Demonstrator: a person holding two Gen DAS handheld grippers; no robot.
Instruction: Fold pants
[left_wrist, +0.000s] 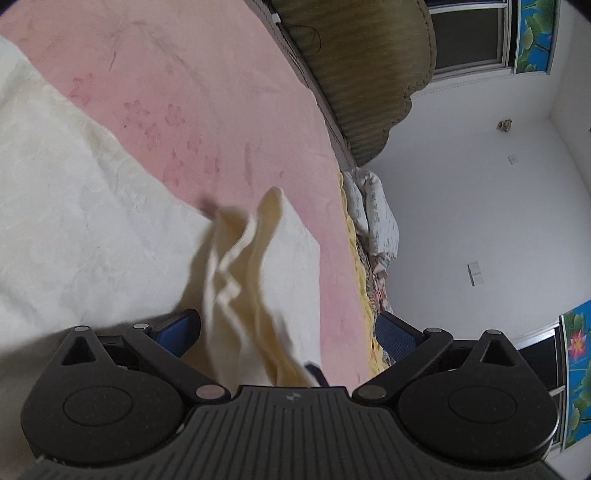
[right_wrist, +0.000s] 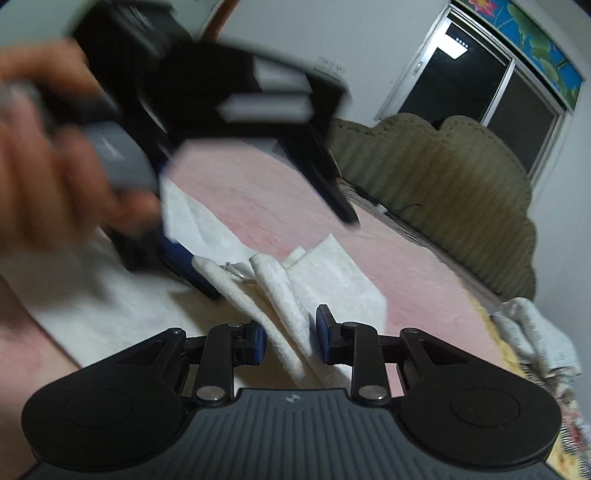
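Cream pants (left_wrist: 92, 229) lie on the pink bedspread (left_wrist: 207, 92), one bunched edge lifted; thin, limp, light cloth, likely to sag and slip. Left gripper (left_wrist: 284, 332) stands wide around the folds. Right gripper (right_wrist: 290, 338) is narrow, with the bunched hem between its pads; best held at that thick hem.

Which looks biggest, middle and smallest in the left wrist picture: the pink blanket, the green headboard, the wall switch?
1. pink blanket
2. green headboard
3. wall switch

The blanket is nearer the camera, so real sizes stay unsure.
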